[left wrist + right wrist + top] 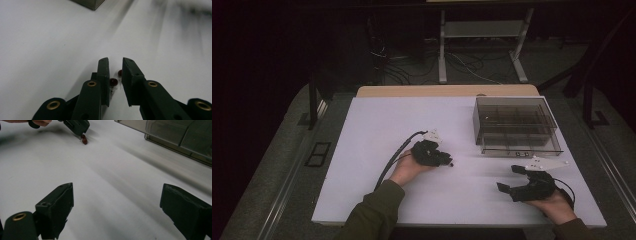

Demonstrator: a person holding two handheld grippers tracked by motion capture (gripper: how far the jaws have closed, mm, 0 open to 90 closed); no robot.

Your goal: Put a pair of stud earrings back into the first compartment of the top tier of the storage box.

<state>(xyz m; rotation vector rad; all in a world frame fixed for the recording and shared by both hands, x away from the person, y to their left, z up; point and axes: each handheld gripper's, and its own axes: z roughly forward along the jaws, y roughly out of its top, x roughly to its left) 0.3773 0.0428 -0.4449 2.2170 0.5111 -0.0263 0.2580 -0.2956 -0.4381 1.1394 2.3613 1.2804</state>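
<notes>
The small red piece (113,81) is lying on the white table (377,130), left of the middle, right down in the narrow gap between the jaws of the left gripper (115,60).

Nearest the person, the right gripper (118,187) is resting low by the front edge with its jaws standing wide apart and nothing between them. It is probably waiting there, out of the way, while the other hand works.

Further in, the left hand (407,170) is tipping its gripper down so the jaw tips are meeting the tabletop, which is likely the only way to get under something this small. The jaws are drawn in almost fully and appear to be pinching the piece. It is sitting tight against one pad, though whether the other pad is pressing on it too is hard to tell.

The piece is looking dark red, rounded and glossy, and is catching a little light. A fine thread or wire may be trailing from it, but it is too small to be sure. A second red piece (120,72) is lying just beyond it, near the jaw tips and still on the table.

Beyond both hands, at the right rear, a smoky transparent compartment box (517,122) is standing, perhaps as the place where such pieces are being sorted.
</notes>
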